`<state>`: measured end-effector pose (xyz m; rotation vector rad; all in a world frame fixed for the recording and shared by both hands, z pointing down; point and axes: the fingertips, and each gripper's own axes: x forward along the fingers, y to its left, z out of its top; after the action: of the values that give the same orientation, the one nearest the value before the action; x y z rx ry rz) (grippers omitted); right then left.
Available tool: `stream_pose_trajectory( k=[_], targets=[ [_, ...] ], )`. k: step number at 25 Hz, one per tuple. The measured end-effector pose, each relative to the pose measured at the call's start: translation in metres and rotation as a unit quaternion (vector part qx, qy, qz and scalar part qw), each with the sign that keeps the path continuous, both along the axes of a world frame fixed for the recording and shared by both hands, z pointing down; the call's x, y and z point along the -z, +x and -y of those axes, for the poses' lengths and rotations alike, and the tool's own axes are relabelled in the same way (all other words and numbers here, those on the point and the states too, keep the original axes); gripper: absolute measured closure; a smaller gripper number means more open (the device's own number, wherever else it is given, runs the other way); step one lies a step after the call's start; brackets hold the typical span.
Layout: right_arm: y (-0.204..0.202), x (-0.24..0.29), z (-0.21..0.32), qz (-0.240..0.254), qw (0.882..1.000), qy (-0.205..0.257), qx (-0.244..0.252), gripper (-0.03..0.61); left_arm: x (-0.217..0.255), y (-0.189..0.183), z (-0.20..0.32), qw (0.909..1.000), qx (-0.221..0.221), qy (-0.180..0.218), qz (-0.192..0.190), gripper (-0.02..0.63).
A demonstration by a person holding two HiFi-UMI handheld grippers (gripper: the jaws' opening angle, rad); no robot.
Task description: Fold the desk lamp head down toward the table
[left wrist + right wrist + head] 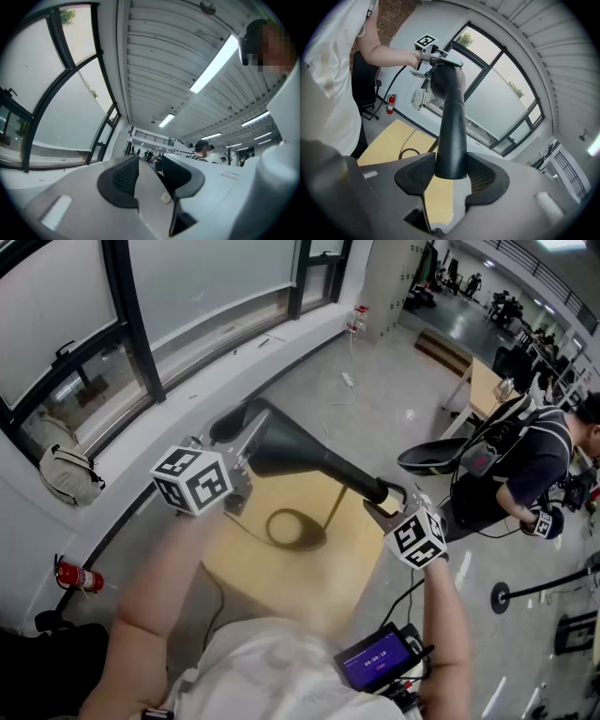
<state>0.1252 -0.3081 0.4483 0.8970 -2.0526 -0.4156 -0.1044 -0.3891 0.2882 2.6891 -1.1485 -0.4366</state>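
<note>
The black cone-shaped lamp head (300,456) hangs slanted above the yellow table (281,592). Its round base (295,529) rests on the tabletop. My left gripper (246,432) is at the wide open end of the head, its jaws closed on the rim. My right gripper (382,501) is shut on the narrow neck end. In the right gripper view, both pads press the black lamp head (450,122) inside the right gripper (451,171), and the left gripper (440,57) sits on the far end. The left gripper view shows the left gripper (151,173) aimed slightly upward at the ceiling.
A window wall runs along the left with a beige backpack (70,474) on its sill. A red fire extinguisher (80,576) stands on the floor below. Another person (534,460) works at the right beside a black seat (431,456). A small purple screen (380,652) hangs at my waist.
</note>
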Motion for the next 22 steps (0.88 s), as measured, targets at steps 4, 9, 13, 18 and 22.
stream_pose_trajectory(
  k=[4, 9, 13, 18, 22],
  targets=[
    [0.003, 0.000, -0.002, -0.017, 1.000, -0.004, 0.000, 0.357, -0.008, -0.003, 0.001, 1.0000, 0.000, -0.007, -0.004, 0.454],
    [0.007, 0.004, -0.006, -0.041, 0.999, -0.005, 0.000, 0.357, -0.019, -0.004, 0.000, 0.9998, 0.001, -0.016, -0.010, 0.453],
    [0.009, 0.009, -0.006, -0.065, 0.998, -0.003, 0.003, 0.357, -0.032, -0.009, 0.002, 0.9994, 0.003, -0.030, -0.017, 0.451],
    [0.010, 0.017, -0.008, -0.094, 0.996, 0.002, 0.005, 0.357, -0.050, -0.015, 0.003, 0.9981, 0.004, -0.053, -0.031, 0.451],
    [0.011, 0.020, -0.008, -0.117, 0.993, 0.005, 0.006, 0.357, -0.068, -0.018, 0.004, 0.9967, 0.001, -0.069, -0.043, 0.451]
  ],
)
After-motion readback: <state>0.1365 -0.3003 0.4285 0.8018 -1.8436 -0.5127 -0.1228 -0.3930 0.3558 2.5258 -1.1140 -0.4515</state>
